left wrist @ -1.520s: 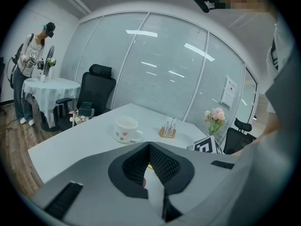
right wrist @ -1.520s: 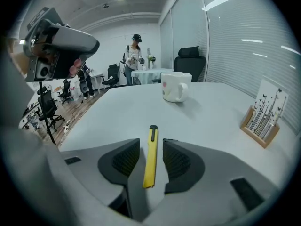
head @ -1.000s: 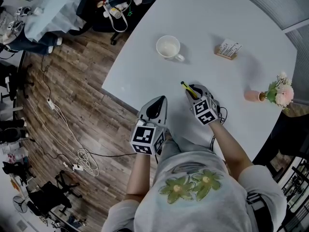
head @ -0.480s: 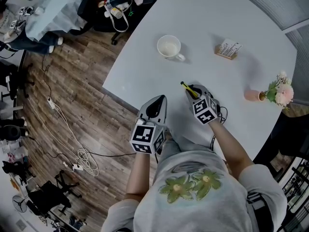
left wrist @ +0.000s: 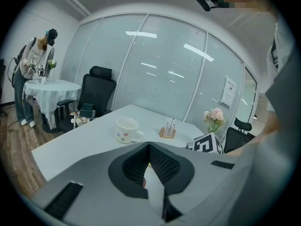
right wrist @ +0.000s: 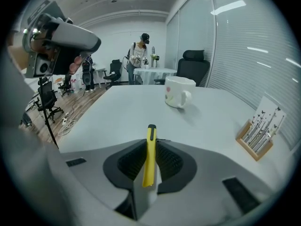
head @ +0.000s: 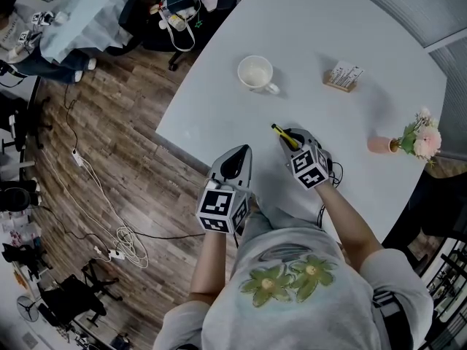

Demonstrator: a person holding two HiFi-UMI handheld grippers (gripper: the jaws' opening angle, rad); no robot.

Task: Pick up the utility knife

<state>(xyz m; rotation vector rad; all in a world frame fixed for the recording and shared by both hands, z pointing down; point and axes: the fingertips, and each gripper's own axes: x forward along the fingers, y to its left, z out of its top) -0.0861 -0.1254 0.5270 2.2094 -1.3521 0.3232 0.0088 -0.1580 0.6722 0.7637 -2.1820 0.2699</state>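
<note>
right gripper (right wrist: 151, 144): jaws just closed, clamped on utility knife (right wrist: 149, 166) (yellow, tip pointing far) | left gripper (left wrist: 149, 147): jaws together, empty | task: grasped, lift likely next

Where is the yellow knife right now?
In the head view, the utility knife is clamped in the right gripper at the white table's near side, short of the mug.

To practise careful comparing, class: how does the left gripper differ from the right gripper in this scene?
The right gripper is shut on the yellow utility knife, its jaws having just been closing on it. The left gripper is shut on nothing. The right gripper is further in over the table, while the left gripper sits by the table's near edge. Both grippers have the same grey build.
</note>
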